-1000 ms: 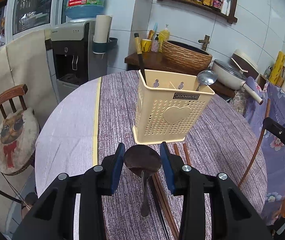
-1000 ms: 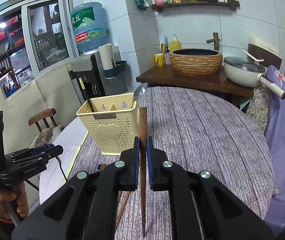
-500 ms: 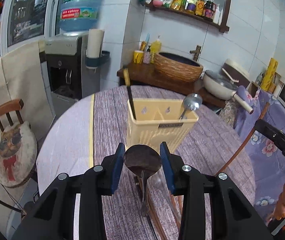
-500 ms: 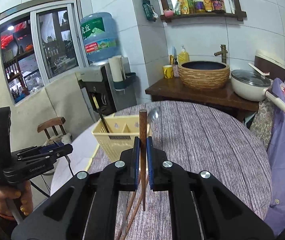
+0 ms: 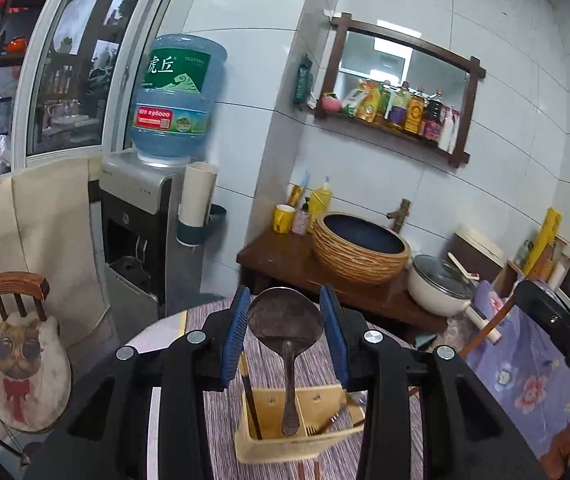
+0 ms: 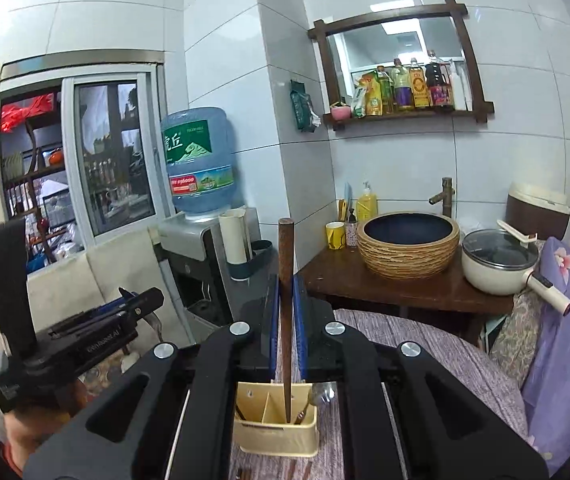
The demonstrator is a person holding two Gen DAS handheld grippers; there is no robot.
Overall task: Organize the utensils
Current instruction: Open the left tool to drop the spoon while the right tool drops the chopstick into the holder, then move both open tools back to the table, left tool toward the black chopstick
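Note:
My left gripper (image 5: 285, 334) is shut on a dark metal spoon (image 5: 285, 324), bowl up between the blue pads, handle hanging down over the cream utensil holder (image 5: 299, 446). My right gripper (image 6: 286, 320) is shut on a brown wooden chopstick (image 6: 286, 292), held upright with its lower tip over the holder (image 6: 277, 428). The holder stands on the purple striped table (image 6: 445, 356) and has a dark chopstick (image 5: 251, 404) and a metal spoon (image 6: 321, 394) inside. The left gripper's body (image 6: 77, 340) shows at the left of the right wrist view.
More chopsticks (image 5: 309, 472) lie on the table in front of the holder. Behind the table are a wooden counter with a woven basin (image 6: 409, 244), a white pot (image 6: 501, 264), a water dispenser (image 5: 137, 216) and a small chair (image 5: 21, 344) at the left.
Both grippers have risen and tilted up, so the holder now sits low in each view, under the hanging spoon and chopstick. Both grips are unchanged.

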